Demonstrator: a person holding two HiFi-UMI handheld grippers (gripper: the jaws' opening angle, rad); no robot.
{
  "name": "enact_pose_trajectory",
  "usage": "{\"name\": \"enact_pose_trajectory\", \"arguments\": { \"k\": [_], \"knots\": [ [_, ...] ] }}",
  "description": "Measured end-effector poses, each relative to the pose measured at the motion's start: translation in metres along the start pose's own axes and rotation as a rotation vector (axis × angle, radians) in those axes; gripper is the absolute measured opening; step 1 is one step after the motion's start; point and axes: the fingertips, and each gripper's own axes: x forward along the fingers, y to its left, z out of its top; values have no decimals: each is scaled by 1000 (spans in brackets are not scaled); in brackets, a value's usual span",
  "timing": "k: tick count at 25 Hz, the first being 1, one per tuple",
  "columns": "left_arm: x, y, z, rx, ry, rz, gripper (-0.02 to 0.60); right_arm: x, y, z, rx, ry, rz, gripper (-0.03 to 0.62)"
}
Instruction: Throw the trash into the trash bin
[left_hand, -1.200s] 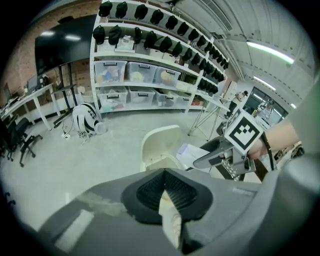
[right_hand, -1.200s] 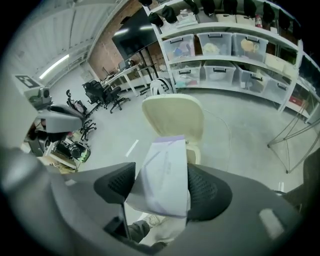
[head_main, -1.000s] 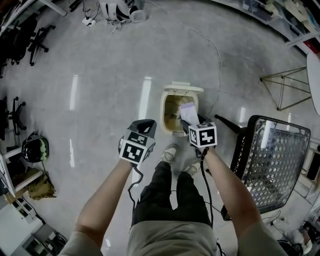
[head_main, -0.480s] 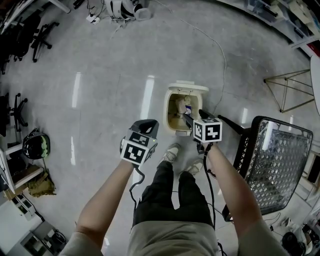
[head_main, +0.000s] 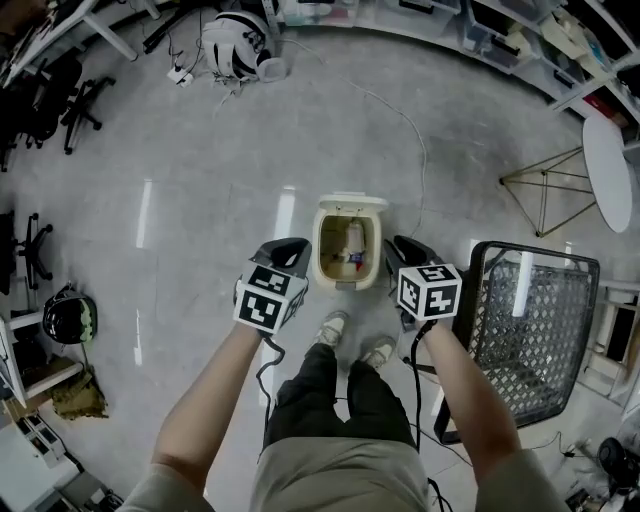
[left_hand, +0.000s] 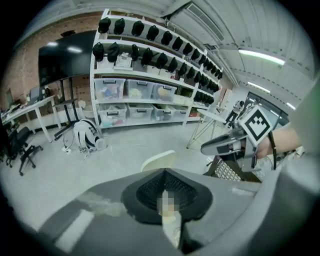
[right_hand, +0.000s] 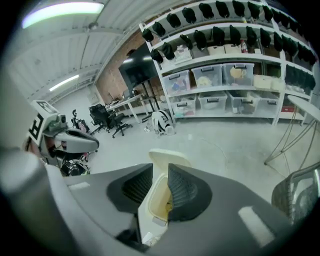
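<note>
The cream trash bin (head_main: 327, 242) stands on the floor with its lid up, just ahead of the person's shoes (head_main: 334, 328). White trash (head_main: 354, 240) lies inside it. My left gripper (head_main: 289, 252) hangs left of the bin with its pads together and nothing in them (left_hand: 165, 172). My right gripper (head_main: 398, 248) hangs right of the bin. Its jaws (right_hand: 160, 170) have just been closing; a narrow gap stays between them, nothing is in it, and the bin (right_hand: 160, 192) shows through.
A black mesh chair (head_main: 525, 335) stands close on the right. A wire-frame stool (head_main: 545, 185) and a white round table (head_main: 608, 160) lie farther right. A white helmet (head_main: 232, 45) and a cable (head_main: 425, 140) lie on the floor beyond the bin. Office chairs (head_main: 60, 80) stand at far left.
The white trash left the right gripper and dropped into the bin. Both grippers lifted and drew back to either side of the bin. The right jaws narrowed.
</note>
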Motion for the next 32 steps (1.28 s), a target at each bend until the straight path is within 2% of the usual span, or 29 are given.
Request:
{"name": "enact_pose_trajectory", "arguments": {
  "k": [6,13,20,26,32],
  "knots": [
    [-49,-16,64,68,-117,19,3,-87,19,68,-5,-181,-4,41],
    [-118,-55,149,148,-301,23,3,-209,45,132,-72,-367,-13,17],
    [-195,-107,213,245,-450,26,3,-330,73,181,-143,-569,-6,6],
    [-251,-159,249,286,-553,-33,3,-420,99,199,-211,-682,-4,5],
    [-287,-210,265,372,-647,-31,3,-489,101,190,-242,-786,-50,5]
  ]
}}
